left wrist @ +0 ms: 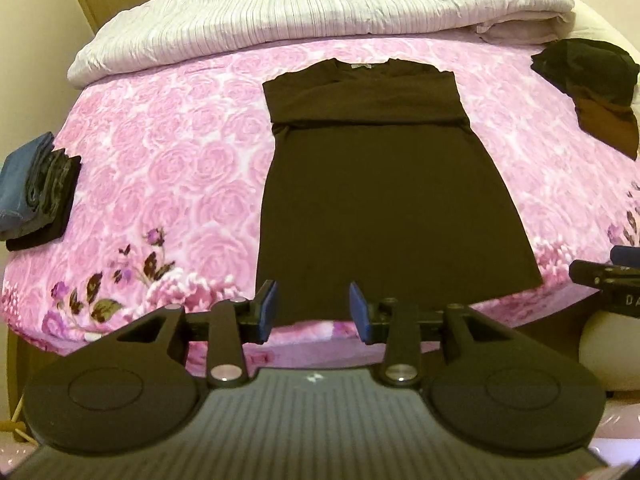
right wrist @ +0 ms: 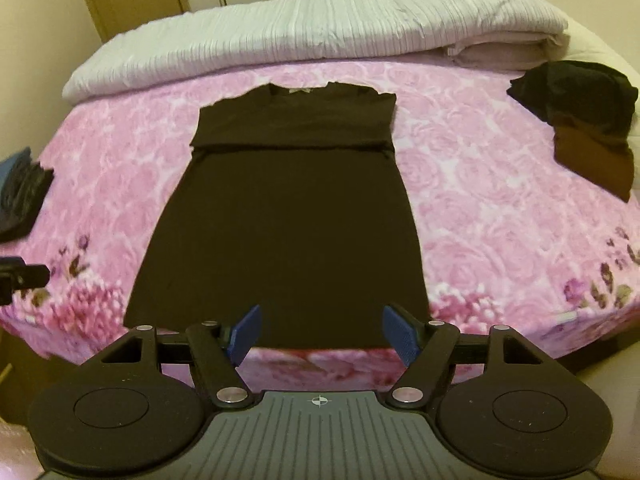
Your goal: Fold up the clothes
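A dark brown garment (left wrist: 380,200) (right wrist: 288,220) lies flat on the pink rose-patterned bed cover (left wrist: 168,168) (right wrist: 480,208), neck toward the far side, its sleeves folded in across the chest. My left gripper (left wrist: 313,310) hangs above the hem's left part, open, nothing between its blue pads. Over the hem's right part my right gripper (right wrist: 320,336) is also open and empty, its jaws wider apart. Both stand clear of the cloth. A black part of the right gripper shows at the right edge of the left wrist view.
A stack of folded dark and blue clothes (left wrist: 36,192) (right wrist: 20,196) rests at the bed's left edge. A crumpled black and brown heap (left wrist: 600,92) (right wrist: 580,120) lies at the far right. A white rolled duvet (left wrist: 300,20) (right wrist: 300,28) runs along the back.
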Available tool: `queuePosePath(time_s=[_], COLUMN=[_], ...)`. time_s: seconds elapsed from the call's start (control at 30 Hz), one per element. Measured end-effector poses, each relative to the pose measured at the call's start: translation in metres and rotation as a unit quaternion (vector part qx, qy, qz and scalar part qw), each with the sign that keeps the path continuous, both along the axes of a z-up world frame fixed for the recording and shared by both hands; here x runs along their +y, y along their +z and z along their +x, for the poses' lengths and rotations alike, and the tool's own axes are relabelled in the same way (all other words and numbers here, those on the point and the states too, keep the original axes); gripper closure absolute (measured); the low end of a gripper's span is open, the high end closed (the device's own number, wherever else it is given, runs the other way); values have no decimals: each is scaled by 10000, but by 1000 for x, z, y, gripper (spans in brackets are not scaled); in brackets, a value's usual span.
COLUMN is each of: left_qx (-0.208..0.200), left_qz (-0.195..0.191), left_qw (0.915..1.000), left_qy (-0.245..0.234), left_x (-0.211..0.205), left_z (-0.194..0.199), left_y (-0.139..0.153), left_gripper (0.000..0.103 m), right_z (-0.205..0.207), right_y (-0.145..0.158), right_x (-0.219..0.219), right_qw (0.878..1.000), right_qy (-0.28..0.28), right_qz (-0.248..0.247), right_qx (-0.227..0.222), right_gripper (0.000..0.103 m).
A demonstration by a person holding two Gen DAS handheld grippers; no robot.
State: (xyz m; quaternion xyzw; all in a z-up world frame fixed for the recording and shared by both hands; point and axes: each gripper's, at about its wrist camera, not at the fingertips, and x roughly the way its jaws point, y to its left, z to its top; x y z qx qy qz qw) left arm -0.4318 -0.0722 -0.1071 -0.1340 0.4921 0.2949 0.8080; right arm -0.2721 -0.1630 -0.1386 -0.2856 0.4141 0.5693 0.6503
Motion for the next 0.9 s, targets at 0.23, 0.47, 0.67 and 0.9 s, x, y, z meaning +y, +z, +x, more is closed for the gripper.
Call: queuePosePath(time_s=[0.23,0.47,0.67,0.9], left_qx=[118,215,176,60], left_qz=[-111,-134,-46,90], left_qw=[9997,9994,9992,9990], left_qy=[173,240,343,422], left_x=[-46,-93,-113,-124], left_z=[-10,-21,-28,-28], left_y=[-3,-7,1,13], left_gripper=[68,68,68,68], right_z=[7,30,37,45], right_y=[-9,-10,0,10], right_x=[-48,-89,-108,-117], right_qw=[9993,9991,9991,9989], right_qy=[243,248,372,456], right_qz=[-271,-342,-151,54], right_qx=[50,56,104,138], right_gripper=[32,32,32,32])
